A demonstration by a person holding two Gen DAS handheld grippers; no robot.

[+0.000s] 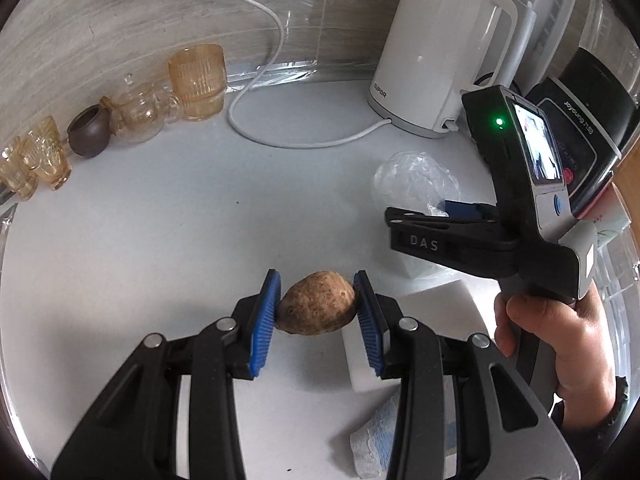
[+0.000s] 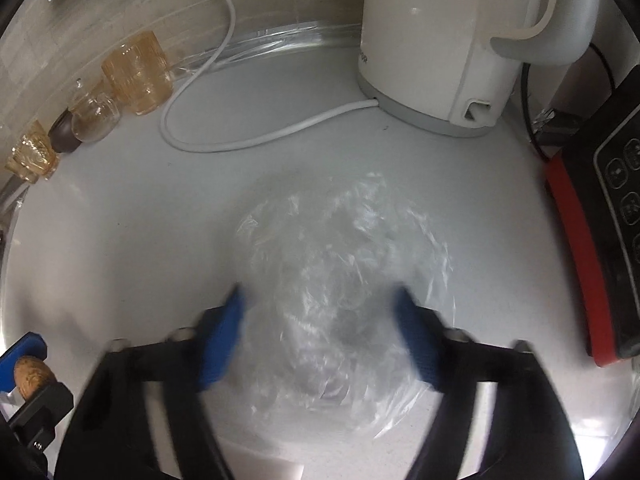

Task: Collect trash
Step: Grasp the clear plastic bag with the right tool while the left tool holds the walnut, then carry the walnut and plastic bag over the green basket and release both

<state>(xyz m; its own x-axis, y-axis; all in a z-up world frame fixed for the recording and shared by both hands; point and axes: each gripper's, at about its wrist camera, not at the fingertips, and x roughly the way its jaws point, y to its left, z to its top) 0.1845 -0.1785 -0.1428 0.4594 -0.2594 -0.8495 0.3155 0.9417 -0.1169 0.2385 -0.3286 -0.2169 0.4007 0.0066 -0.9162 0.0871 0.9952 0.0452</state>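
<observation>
Left hand-held gripper (image 1: 316, 312) clamping walnut (image 1: 317, 309), right hand-held gripper (image 2: 324, 336) straddling plastic wrap (image 2: 340, 280)

brown nut shell (image 1: 316, 308): clamped off counter | crumpled clear plastic wrap (image 2: 344, 280): lying on white counter

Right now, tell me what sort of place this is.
Most likely a home kitchen counter. A white electric kettle stands by the tiled wall with its cord looping over the counter, amber drinking glasses line the wall, and a cooker with a button panel sits at the right.
</observation>
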